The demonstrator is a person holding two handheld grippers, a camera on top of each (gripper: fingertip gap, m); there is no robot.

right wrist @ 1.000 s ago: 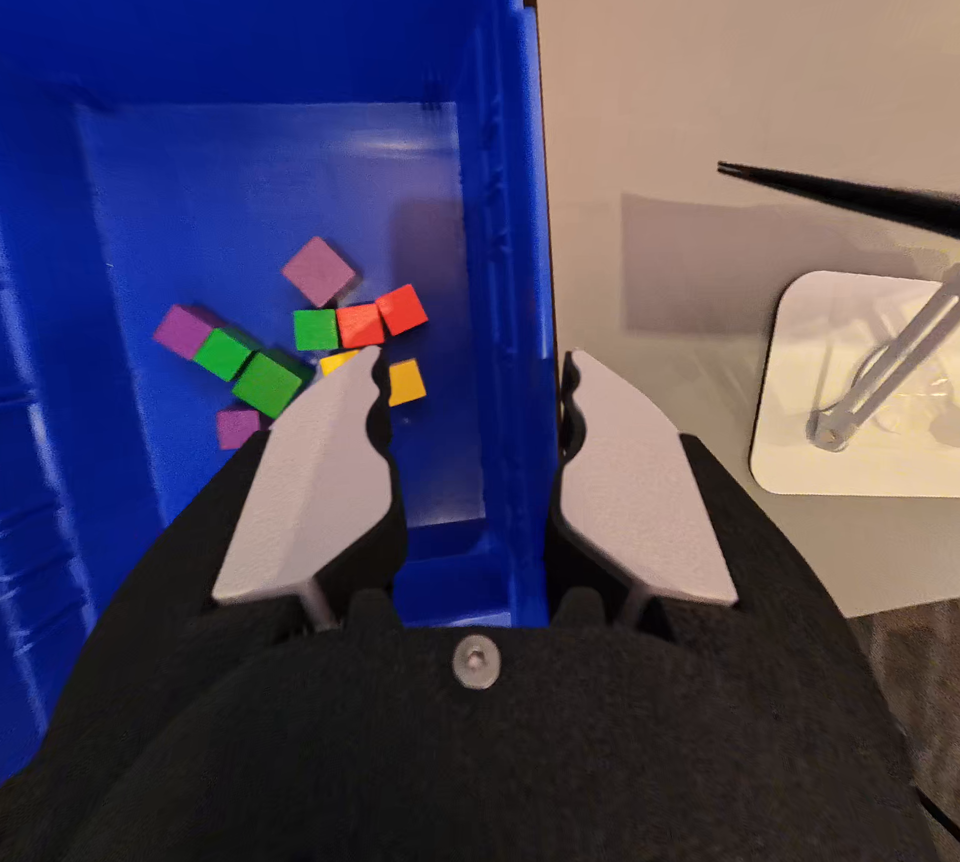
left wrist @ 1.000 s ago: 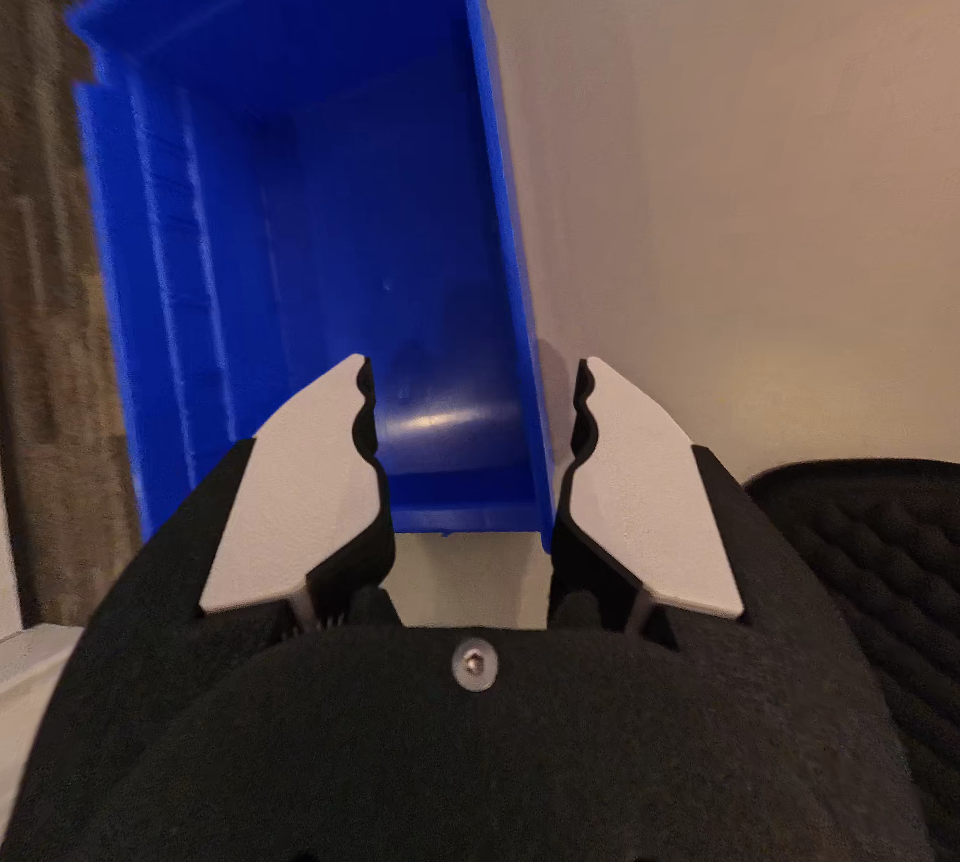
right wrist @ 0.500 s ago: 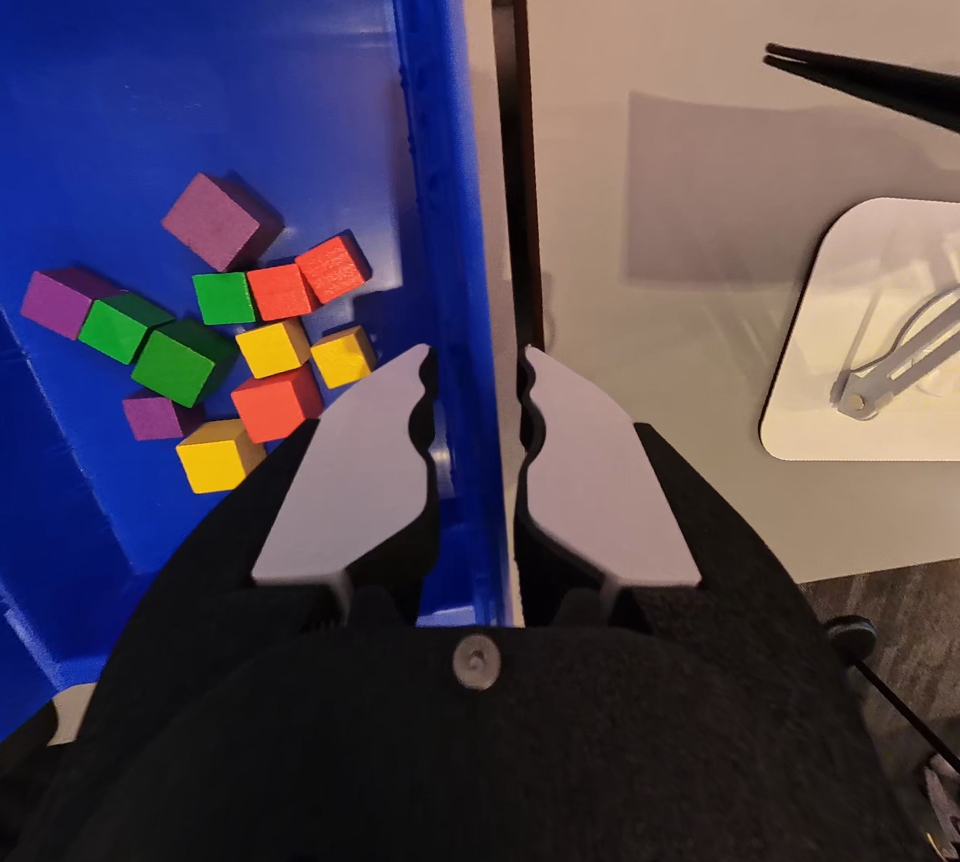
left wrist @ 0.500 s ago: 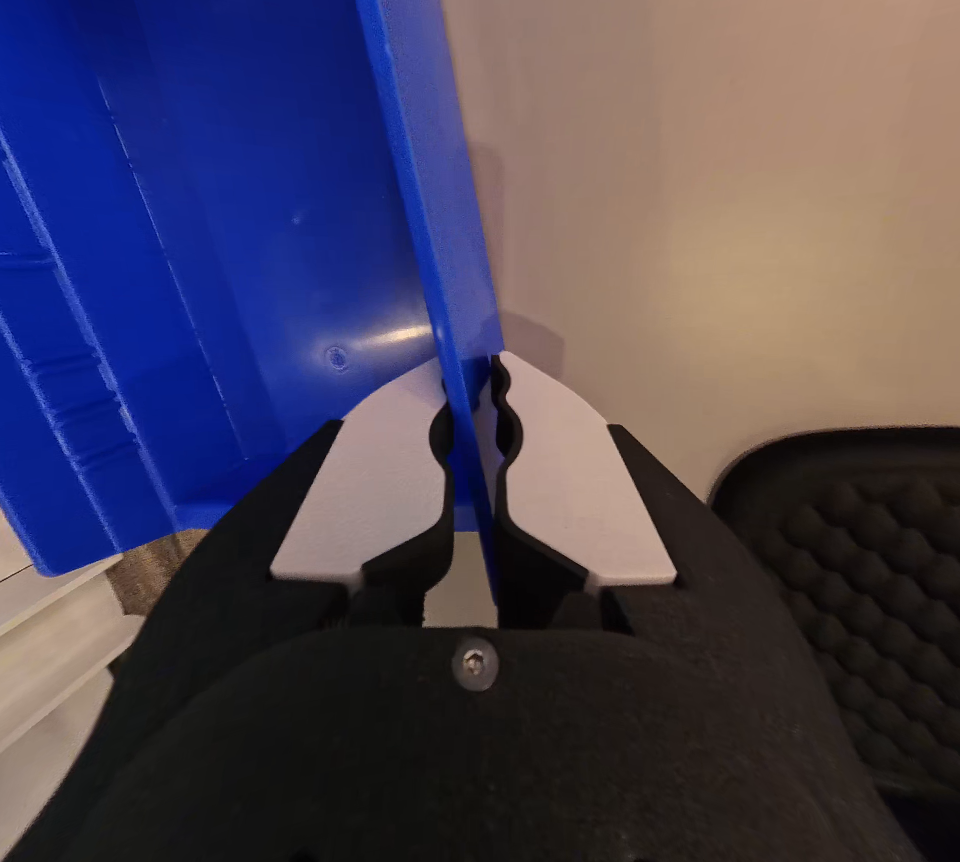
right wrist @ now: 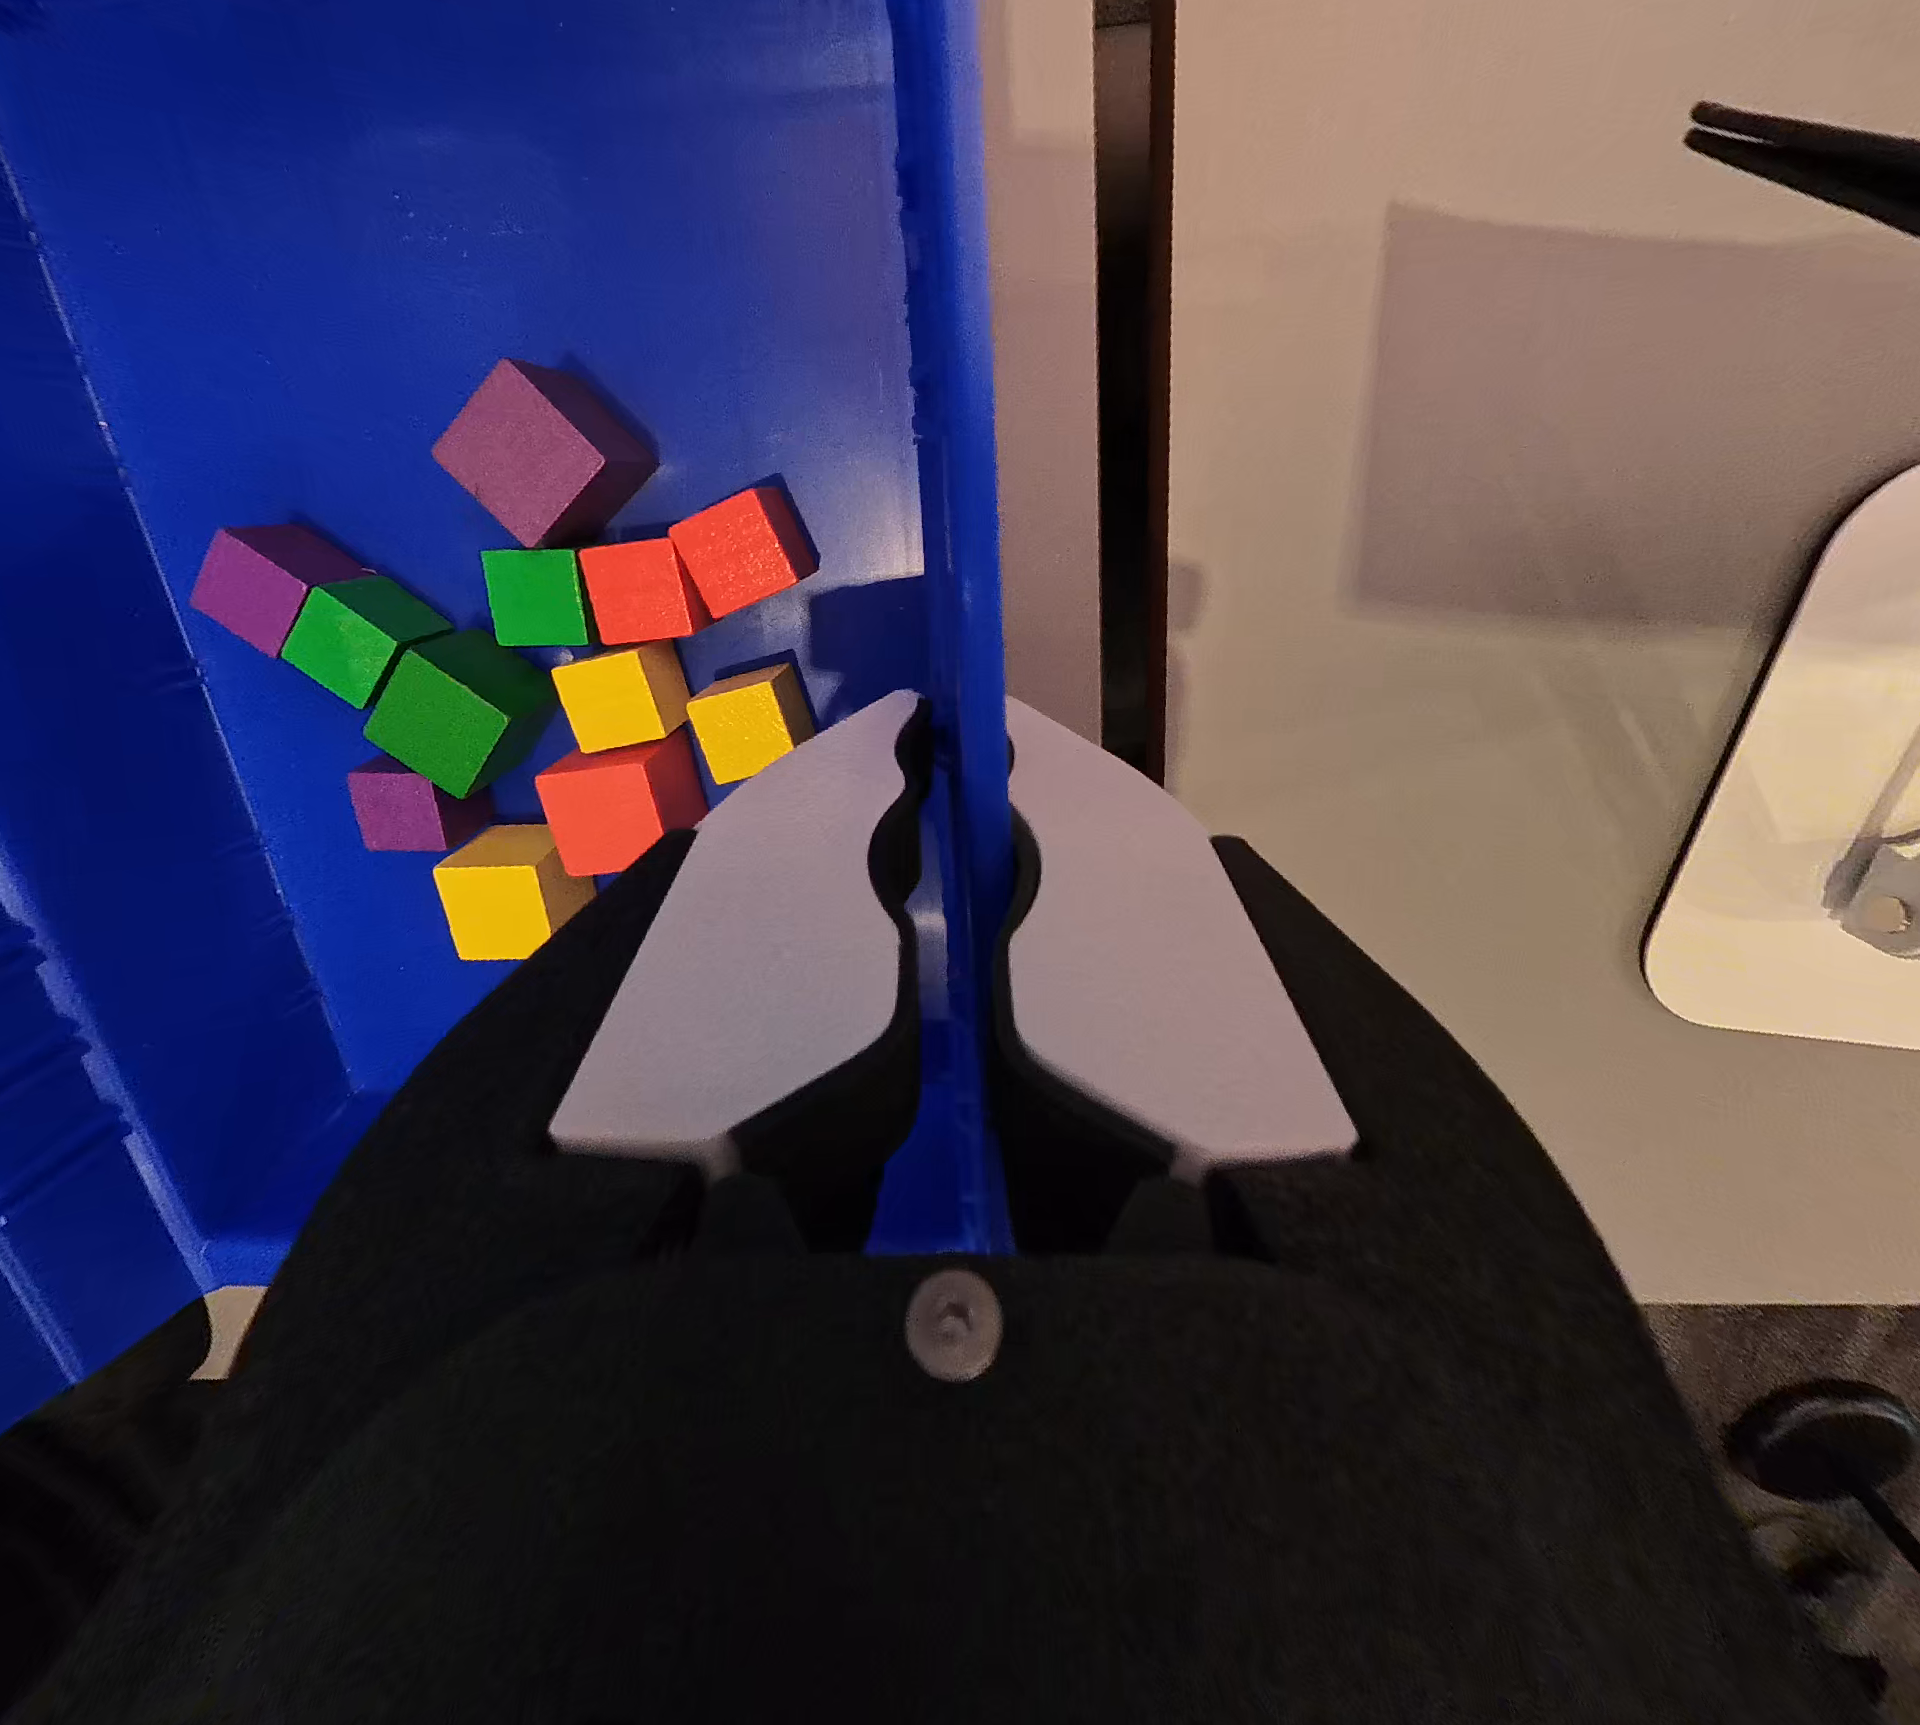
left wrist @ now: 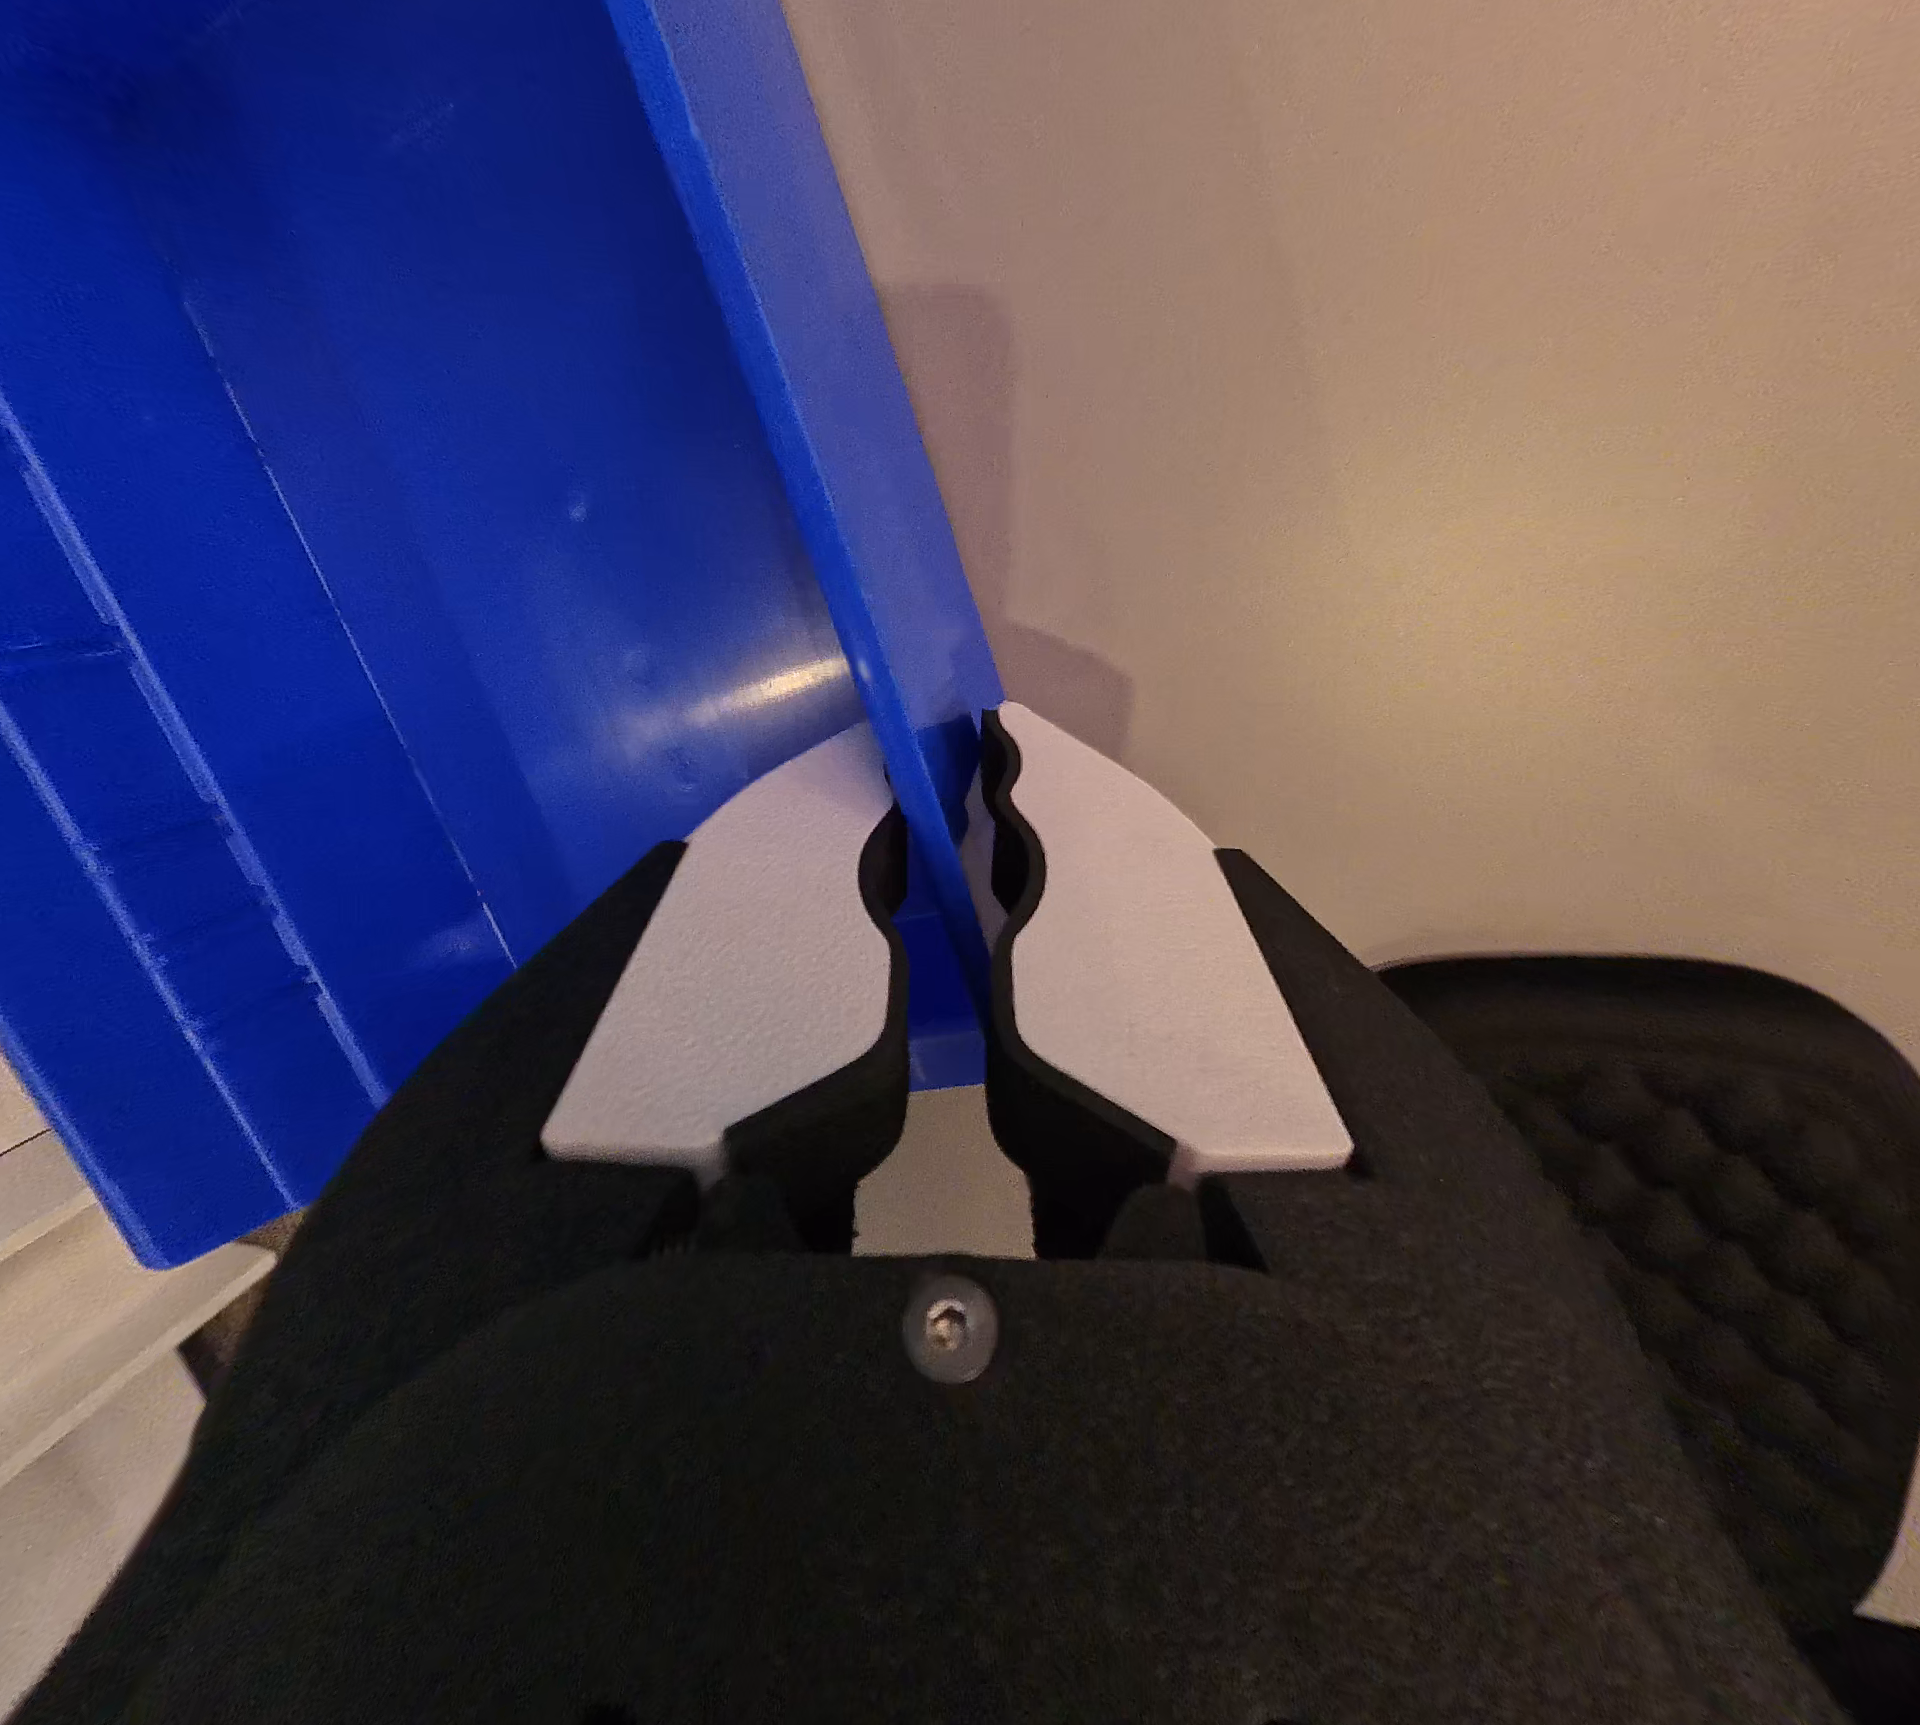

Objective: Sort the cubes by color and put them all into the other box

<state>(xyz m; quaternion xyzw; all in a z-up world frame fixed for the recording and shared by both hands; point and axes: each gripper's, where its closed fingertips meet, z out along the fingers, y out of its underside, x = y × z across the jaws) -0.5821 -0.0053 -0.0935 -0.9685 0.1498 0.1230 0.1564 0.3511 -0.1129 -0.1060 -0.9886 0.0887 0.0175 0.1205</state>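
the left gripper [left wrist: 940,740] is pinched on the right wall of an empty blue box [left wrist: 416,584], one finger inside, one outside, near the box's near right corner. that box sits on a pale tabletop [left wrist: 1455,325], tilted across the left wrist view, with a black foam pad [left wrist: 1714,1208] at the tabletop's near right.

the right gripper [right wrist: 961,719] is clamped on the right wall of a second box [right wrist: 935,221], again one finger each side. the cubes [right wrist: 623,699] lie loose on this box's floor, bunched toward its right wall and near end: three purple, three green, three red, three yellow, mixed and mostly touching. a white stand base [right wrist: 1787,792] rests on the tabletop's right side.
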